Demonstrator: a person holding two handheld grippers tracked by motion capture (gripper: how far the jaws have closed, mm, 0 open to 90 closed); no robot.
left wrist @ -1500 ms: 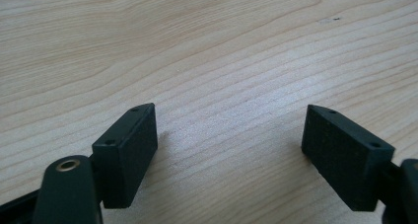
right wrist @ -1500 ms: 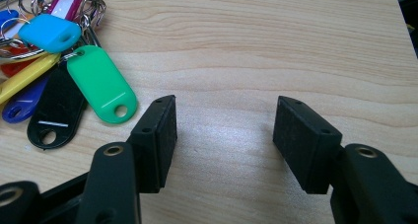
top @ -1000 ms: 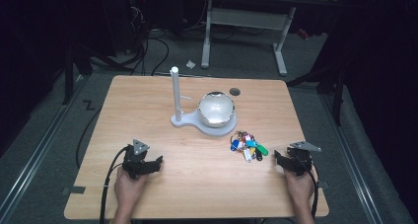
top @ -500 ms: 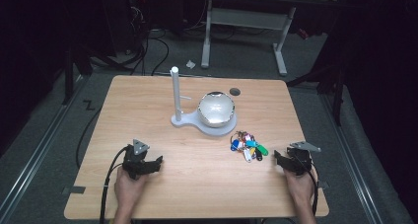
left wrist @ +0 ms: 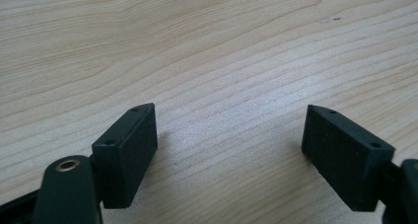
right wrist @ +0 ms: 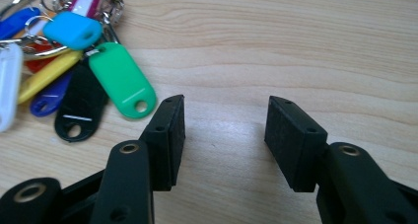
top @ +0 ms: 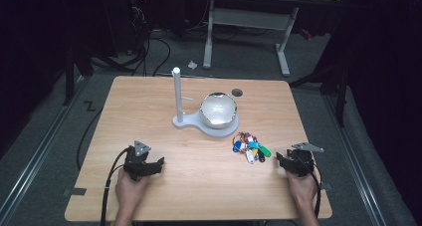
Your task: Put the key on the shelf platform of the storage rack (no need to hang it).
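Nothing moved since a second ago. Your left claw (top: pixel 157 162) rests lower left of frame, spread wide, nothing in it. Your right claw (top: pixel 279 159) rests lower right, spread too, nothing held. Bunch of key tags (top: pixel 250 147) lies mid-right on bench (top: pixel 149 101), near right claw. Job likely not begun.

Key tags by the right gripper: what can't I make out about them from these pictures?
- Key tags, right gripper view: the bunch is cut off by the left and top edges, so no full count.
- Lower tags: overlapped by the green tag and the blue tag.
- High view: key tags too small to read any labels.
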